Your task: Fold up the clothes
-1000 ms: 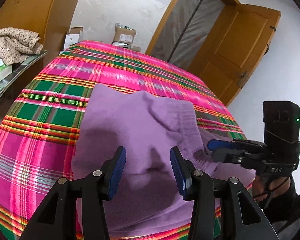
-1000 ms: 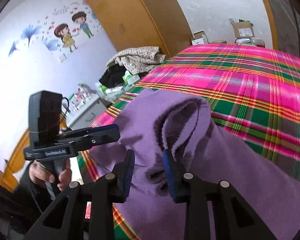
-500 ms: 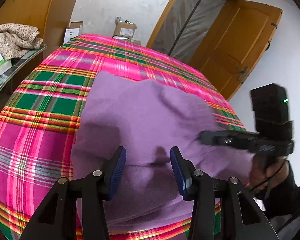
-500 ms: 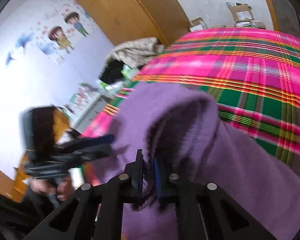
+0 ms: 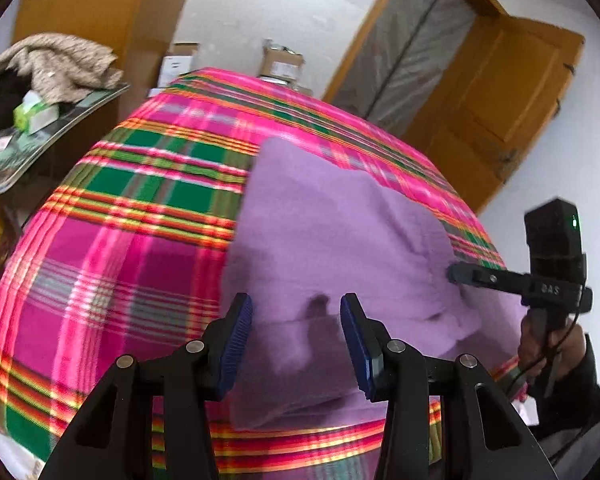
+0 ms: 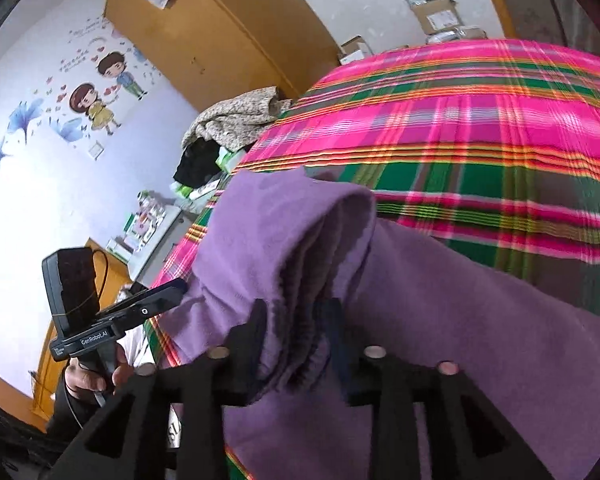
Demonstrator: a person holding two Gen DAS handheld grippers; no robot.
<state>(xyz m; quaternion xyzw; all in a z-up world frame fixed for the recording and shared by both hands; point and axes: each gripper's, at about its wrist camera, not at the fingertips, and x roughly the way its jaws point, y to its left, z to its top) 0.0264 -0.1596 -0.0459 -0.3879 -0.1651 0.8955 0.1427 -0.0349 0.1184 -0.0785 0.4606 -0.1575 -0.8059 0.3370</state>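
So: purple garment (image 5: 332,240) lies on the plaid bed cover (image 5: 140,216), filling centre to lower right of the left wrist frame, near edge at the bed's front

Left tongs (image 5: 296,352) at bottom centre of that frame: jaws spread wide, nothing between the blue pads (image 5: 236,348), hovering over the garment's near hem. Looks staged to pin or take that edge, not committed yet

Right tongs (image 6: 300,340) at bottom centre of the right wrist frame: jaws part apart with a bunched fold of the purple cloth running between them. Motion blur there, so I cannot tell whether they are clamping it or letting go. In the left wrist frame the same tool (image 5: 460,274) comes in from the right edge with its tip at the garment's right side, cloth puckered around it

Fold stands up as a raised ridge in the right wrist frame, centre; probably lifted so that side can be carried across the body of the garment

Side surface (image 5: 80,104) at upper left holds a beige heap of cloth (image 5: 60,64), clear of the work

Risk as I judge it: thick fleece-like fabric, multi-layer pinch may slip
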